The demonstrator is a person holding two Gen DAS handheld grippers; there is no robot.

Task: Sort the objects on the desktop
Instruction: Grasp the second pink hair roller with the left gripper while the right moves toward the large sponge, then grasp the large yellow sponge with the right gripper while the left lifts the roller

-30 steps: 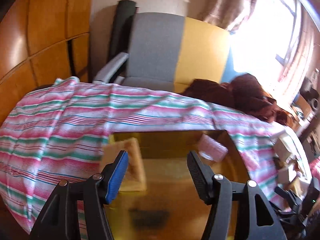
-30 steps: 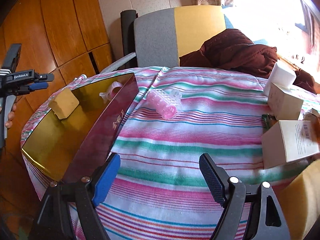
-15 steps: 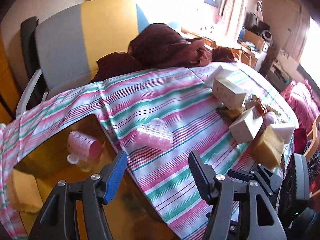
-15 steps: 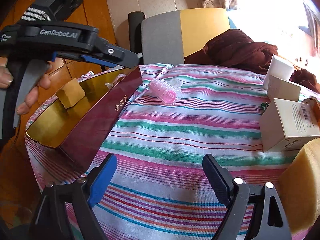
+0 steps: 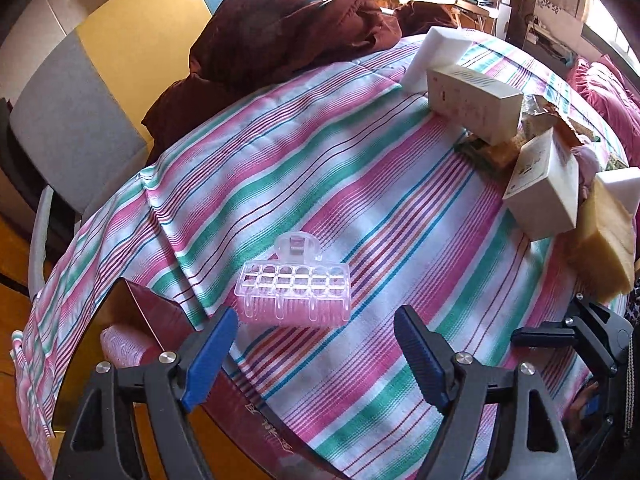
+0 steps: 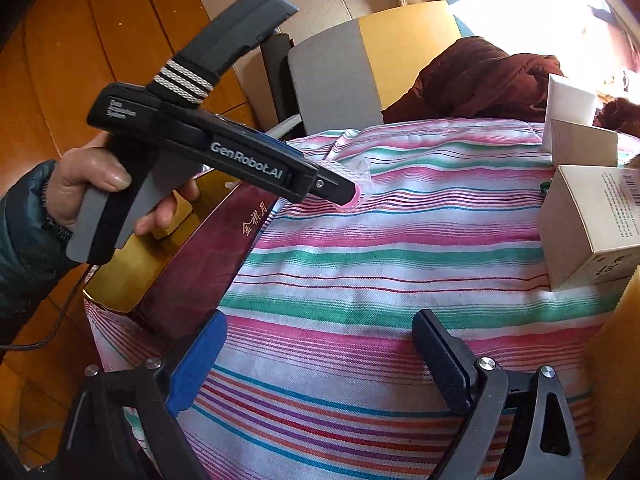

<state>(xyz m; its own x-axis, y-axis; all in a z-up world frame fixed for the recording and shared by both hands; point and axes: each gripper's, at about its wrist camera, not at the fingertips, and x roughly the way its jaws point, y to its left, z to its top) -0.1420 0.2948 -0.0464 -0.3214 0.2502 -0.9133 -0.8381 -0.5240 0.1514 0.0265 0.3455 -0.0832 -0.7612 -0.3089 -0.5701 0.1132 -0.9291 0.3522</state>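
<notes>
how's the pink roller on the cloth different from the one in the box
The clipped roller lies on the striped cloth, in full view, ahead of the open left gripper; the boxed roller sits inside the box, half hidden by its wall. The clipped roller wears a clear plastic clip over it; no clip shows on the visible part of the boxed roller. Both are pink cylinders lying on their sides.

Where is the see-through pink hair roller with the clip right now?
In the left wrist view the clear pink plastic hair roller lies on the striped tablecloth, just ahead of the open left gripper, beside the dark red gold-lined box.
</notes>
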